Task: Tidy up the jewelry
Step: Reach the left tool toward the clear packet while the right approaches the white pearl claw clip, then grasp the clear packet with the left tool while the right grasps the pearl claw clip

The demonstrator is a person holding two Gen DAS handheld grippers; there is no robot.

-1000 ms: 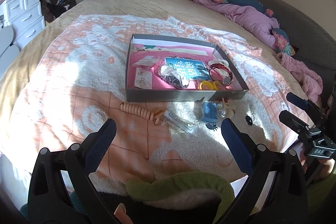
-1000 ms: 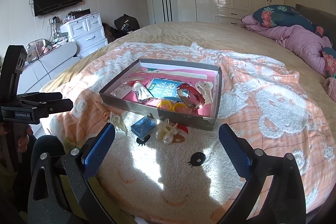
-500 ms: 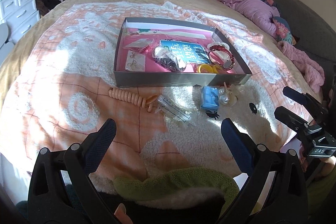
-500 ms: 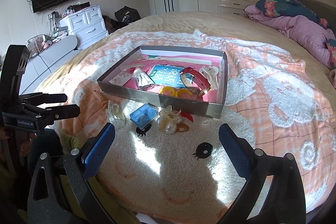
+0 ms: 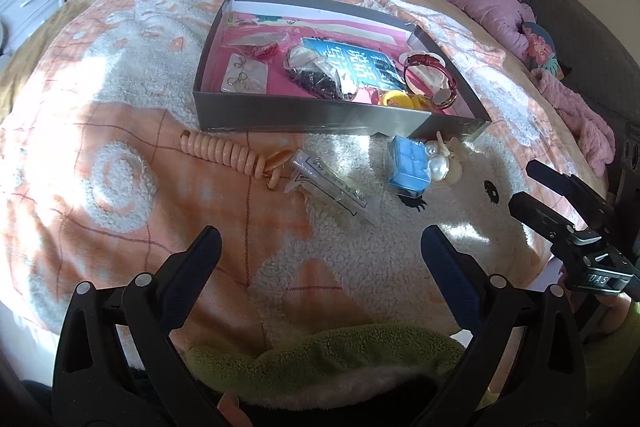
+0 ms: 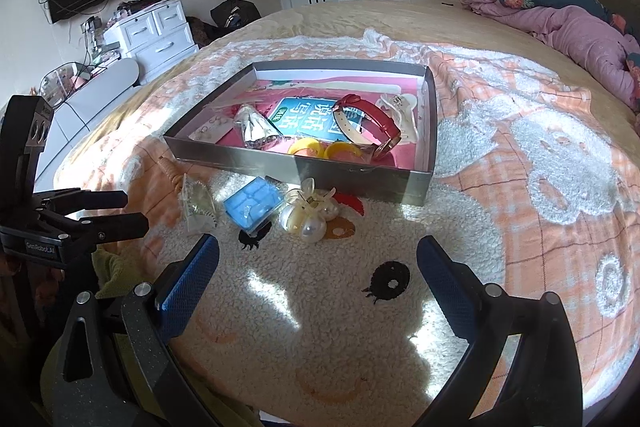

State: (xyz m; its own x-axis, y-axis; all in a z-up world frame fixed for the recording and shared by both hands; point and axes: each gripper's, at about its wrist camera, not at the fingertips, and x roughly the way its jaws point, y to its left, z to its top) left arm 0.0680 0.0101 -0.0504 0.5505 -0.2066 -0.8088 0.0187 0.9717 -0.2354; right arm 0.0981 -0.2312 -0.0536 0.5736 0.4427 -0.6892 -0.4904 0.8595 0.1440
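In the left wrist view, the left gripper (image 5: pixel 320 243) hovers with its fingers spread wide and nothing between them, above the near edge of the fluffy orange-and-white blanket (image 5: pixel 120 131) covering the bed. A shallow grey cardboard tray with a pink floor (image 5: pixel 280 111) lies near the blanket's middle, holding a red-strapped wristwatch (image 5: pixel 430 77), yellow plastic rings (image 5: pixel 396 101) and a clear bag of dark beads (image 5: pixel 320 75). Just outside the tray's near wall lie a peach coiled hair tie (image 5: pixel 232 153), a clear plastic packet (image 5: pixel 332 189), a small blue box (image 5: pixel 408 163) and a pearl hair clip (image 5: pixel 442 163). In the right wrist view, the right gripper (image 6: pixel 318 263) is equally wide open and empty, over the blanket's near edge, with the blue box (image 6: pixel 252 203) and pearl clip (image 6: pixel 308 215) beyond its fingertips.
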